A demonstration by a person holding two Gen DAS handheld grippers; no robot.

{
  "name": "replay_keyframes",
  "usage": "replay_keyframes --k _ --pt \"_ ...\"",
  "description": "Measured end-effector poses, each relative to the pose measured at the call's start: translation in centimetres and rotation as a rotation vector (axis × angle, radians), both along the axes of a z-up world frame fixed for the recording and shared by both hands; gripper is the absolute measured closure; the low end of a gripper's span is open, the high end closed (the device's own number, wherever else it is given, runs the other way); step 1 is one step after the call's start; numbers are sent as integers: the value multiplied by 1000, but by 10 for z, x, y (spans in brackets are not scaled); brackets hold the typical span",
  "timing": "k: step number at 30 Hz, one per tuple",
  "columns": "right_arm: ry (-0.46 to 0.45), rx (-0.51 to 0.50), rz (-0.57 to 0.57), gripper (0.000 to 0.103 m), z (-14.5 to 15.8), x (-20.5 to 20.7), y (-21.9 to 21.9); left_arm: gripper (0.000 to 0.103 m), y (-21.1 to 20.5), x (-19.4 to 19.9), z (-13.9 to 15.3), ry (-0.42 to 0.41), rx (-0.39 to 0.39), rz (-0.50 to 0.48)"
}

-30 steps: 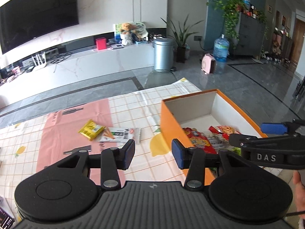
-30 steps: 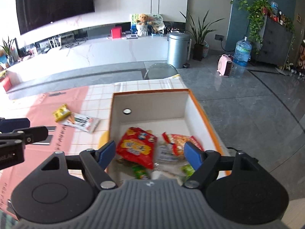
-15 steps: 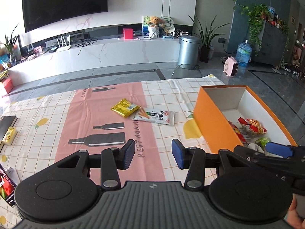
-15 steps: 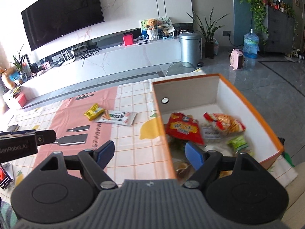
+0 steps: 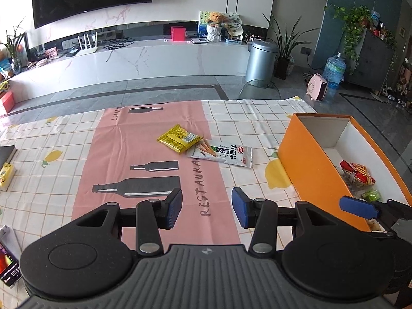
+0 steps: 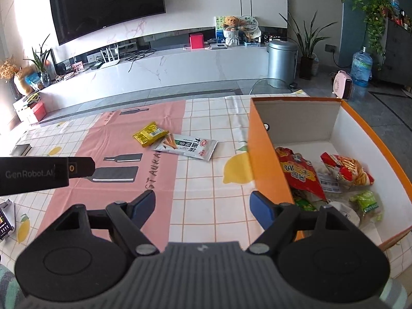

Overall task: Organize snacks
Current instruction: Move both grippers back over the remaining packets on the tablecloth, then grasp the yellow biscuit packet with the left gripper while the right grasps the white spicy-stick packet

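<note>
White breadstick packet (image 5: 223, 152) lying flat, long axis left-right, both grippers' fingers apart, empty

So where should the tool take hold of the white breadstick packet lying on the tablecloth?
Grip the flat white foil breadstick packet at its free right-hand sealed end, coming from above on the side of the orange cardboard box. Its left end touches or slips under the yellow foil packet; lying flat, only an edge offers purchase.

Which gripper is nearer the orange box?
Right. The right gripper has one finger beside the orange box wall; the left gripper hangs over the pink tablecloth panel, farther left.
</note>
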State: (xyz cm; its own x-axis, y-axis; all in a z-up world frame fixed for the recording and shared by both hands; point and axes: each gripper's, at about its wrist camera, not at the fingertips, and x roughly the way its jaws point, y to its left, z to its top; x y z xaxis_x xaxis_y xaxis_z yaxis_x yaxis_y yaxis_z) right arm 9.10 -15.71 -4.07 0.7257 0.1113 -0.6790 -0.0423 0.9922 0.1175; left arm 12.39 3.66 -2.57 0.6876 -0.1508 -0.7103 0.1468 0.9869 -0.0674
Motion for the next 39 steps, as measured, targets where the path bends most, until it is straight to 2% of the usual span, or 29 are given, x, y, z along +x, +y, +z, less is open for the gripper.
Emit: replay_keyframes --k 9,22,27,30,33,35,39 --pt "22 -45 45 25 -20 55 13 50 14 41 -18 33 -30 -9" --pt "98 -47 39 25 -73 139 12 50 34 104 -63 87 -66 -50" --pt "99 -55 68 25 -86 166 18 50 37 128 -79 87 -40 -70" --pt "79 -80 80 25 -90 185 23 41 39 141 -85 75 -38 -62" --pt "75 -73 66 25 -93 206 26 40 39 154 -90 63 -67 -46" --pt "75 -69 46 25 -97 220 27 38 38 165 -93 63 -79 -10" --pt "95 -49 29 25 -104 242 31 26 36 185 -96 64 -111 68"
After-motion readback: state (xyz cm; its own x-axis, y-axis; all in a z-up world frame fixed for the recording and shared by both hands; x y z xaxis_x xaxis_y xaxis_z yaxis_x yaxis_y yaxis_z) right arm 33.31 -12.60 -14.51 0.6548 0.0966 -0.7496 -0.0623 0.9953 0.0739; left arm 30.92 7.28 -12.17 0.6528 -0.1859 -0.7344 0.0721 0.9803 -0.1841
